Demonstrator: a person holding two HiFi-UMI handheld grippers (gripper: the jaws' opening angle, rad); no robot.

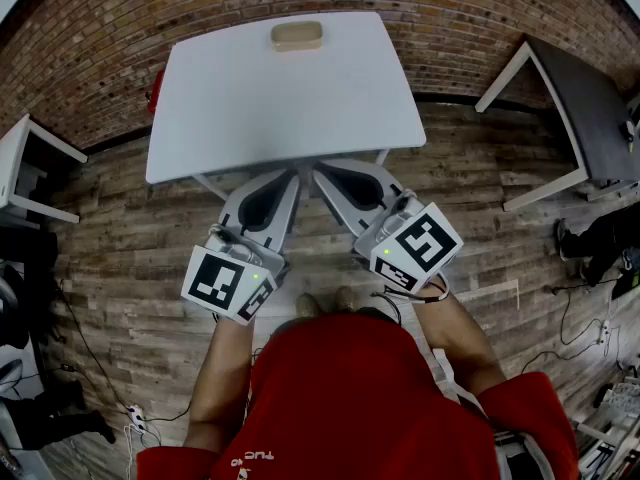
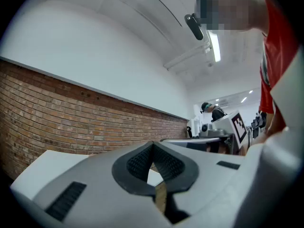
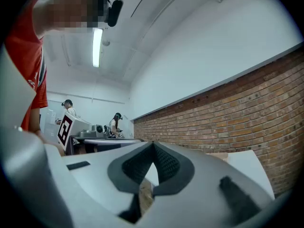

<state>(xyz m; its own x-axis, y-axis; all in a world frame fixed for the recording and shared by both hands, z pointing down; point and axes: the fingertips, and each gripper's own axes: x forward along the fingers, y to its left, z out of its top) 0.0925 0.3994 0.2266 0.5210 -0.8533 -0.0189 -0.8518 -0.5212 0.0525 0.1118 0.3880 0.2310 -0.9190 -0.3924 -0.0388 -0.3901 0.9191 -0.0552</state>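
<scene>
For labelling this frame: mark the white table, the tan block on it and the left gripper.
white table (image 1: 290,98), head view, bare middle of its top.
tan block (image 1: 297,36), head view, centre of its top face.
left gripper (image 1: 292,175), head view, where its closed jaw tips meet.

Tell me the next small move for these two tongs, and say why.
Probably ease the right tongs forward over the white table toward the tan rounded block at its far edge, opening them on the way. Both they and the left tongs are shut on nothing at the table's near edge, and that block is the only thing lying on the table.
</scene>
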